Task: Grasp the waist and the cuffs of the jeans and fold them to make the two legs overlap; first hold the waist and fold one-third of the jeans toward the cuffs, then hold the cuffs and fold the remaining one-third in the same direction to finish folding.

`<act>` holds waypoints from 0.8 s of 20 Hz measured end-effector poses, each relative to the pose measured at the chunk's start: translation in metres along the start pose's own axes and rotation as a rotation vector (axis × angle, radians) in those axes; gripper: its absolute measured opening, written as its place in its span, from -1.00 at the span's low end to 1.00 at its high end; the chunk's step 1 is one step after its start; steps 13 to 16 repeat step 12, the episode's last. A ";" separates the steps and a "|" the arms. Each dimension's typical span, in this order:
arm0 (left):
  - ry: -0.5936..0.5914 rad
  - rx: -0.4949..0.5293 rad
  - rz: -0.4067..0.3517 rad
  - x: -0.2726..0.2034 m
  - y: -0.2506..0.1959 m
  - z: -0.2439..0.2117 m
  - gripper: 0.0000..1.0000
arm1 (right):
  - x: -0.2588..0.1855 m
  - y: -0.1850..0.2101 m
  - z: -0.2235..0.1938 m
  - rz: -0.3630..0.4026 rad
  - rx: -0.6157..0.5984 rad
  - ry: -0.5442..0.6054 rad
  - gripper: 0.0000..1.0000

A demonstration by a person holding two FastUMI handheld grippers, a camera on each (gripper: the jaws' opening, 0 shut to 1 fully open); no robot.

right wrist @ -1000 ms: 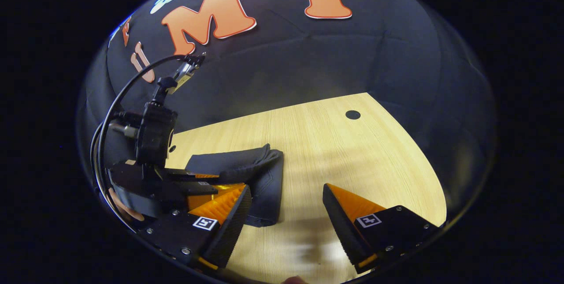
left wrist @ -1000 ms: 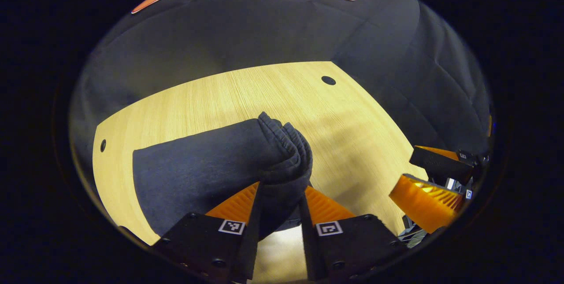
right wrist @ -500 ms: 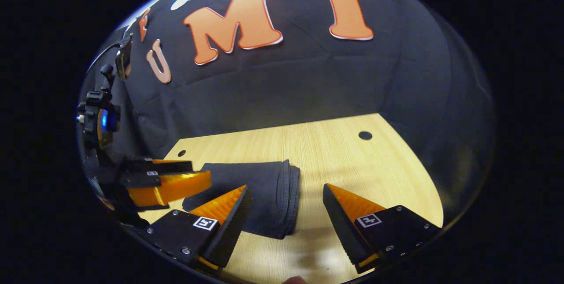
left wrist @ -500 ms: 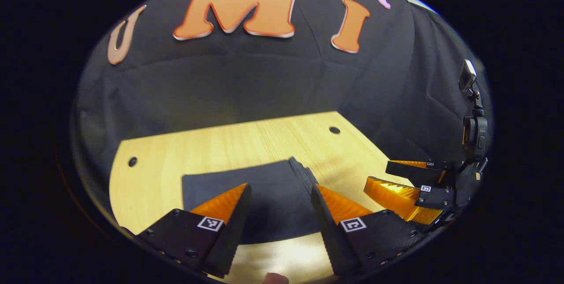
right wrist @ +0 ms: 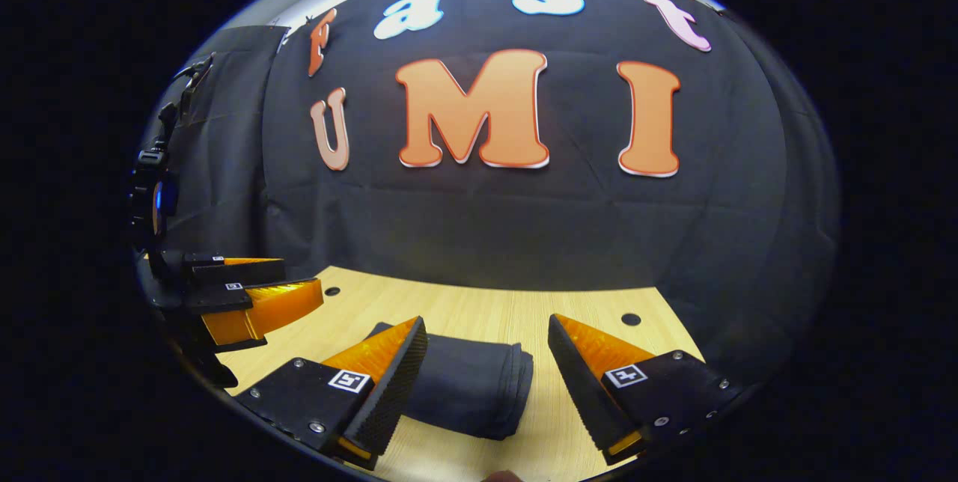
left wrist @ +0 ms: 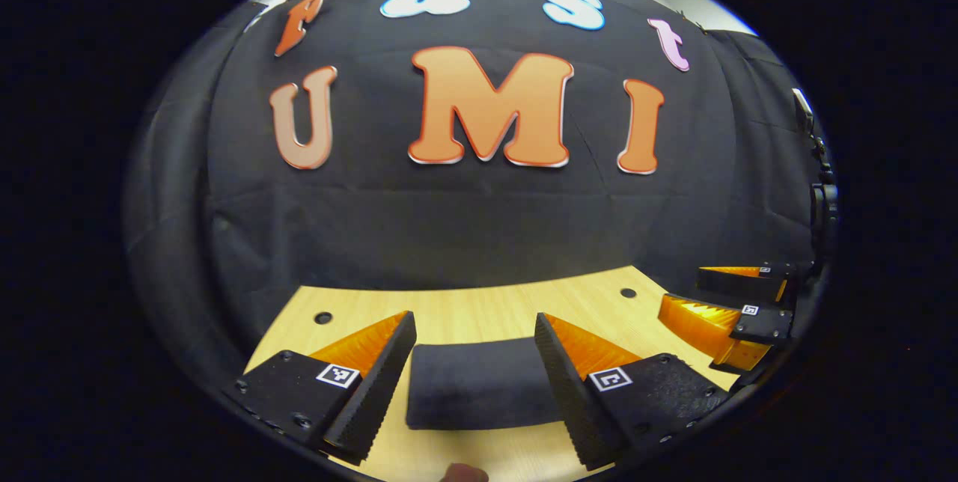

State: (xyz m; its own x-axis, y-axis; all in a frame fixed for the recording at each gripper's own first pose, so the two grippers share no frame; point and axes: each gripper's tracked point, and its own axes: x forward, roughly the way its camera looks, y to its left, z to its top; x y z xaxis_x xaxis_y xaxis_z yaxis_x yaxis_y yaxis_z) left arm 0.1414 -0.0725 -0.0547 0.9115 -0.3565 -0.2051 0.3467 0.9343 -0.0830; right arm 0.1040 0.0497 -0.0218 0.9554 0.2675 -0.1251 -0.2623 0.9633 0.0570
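Observation:
The dark jeans [left wrist: 479, 385] lie folded into a compact flat bundle on the wooden table [left wrist: 479, 313]. In the left gripper view my left gripper [left wrist: 474, 325] is open, raised above the bundle with nothing between its fingers. The right gripper [left wrist: 718, 302] shows at that view's right edge. In the right gripper view the folded jeans [right wrist: 468, 385] lie below and between my right gripper's fingers, and the right gripper [right wrist: 486, 328] is open and holds nothing. The left gripper [right wrist: 239, 287] appears at the left of that view.
The light wooden table [right wrist: 479, 310] has small round holes near its far corners [right wrist: 631, 319] [left wrist: 323, 317]. Black cloth walls close off the back and both sides. A fingertip [left wrist: 464, 473] shows at the bottom edge of the left gripper view.
My left gripper let go of the jeans, opened and drew back upward. Both grippers have risen and tilted up, so the folded bundle now sits low in both views.

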 end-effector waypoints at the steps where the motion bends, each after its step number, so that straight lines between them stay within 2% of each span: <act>1: -0.033 -0.001 0.022 -0.006 0.006 0.004 0.91 | -0.002 0.004 0.004 0.007 0.001 -0.018 0.96; 2: -0.064 -0.005 0.039 -0.013 0.011 0.008 0.91 | -0.005 0.007 0.006 0.015 -0.001 -0.033 0.96; 3: -0.095 -0.010 0.053 -0.020 0.015 0.011 0.82 | -0.007 0.008 0.007 0.017 -0.003 -0.040 0.96; 4: -0.127 -0.011 0.064 -0.030 0.020 0.015 0.91 | -0.009 0.009 0.006 0.015 -0.008 -0.049 0.96; 9: -0.262 0.017 0.158 -0.072 0.046 0.020 0.90 | -0.014 0.018 0.008 0.008 -0.027 -0.100 0.96; 10: -0.270 0.019 0.173 -0.079 0.048 0.017 0.80 | -0.016 0.018 0.005 0.007 -0.022 -0.100 0.96; 12: -0.278 0.012 0.202 -0.087 0.059 0.012 0.80 | -0.020 0.022 0.001 0.014 -0.016 -0.097 0.96; 16: -0.278 0.012 0.202 -0.087 0.059 0.012 0.80 | -0.020 0.022 0.001 0.014 -0.016 -0.097 0.96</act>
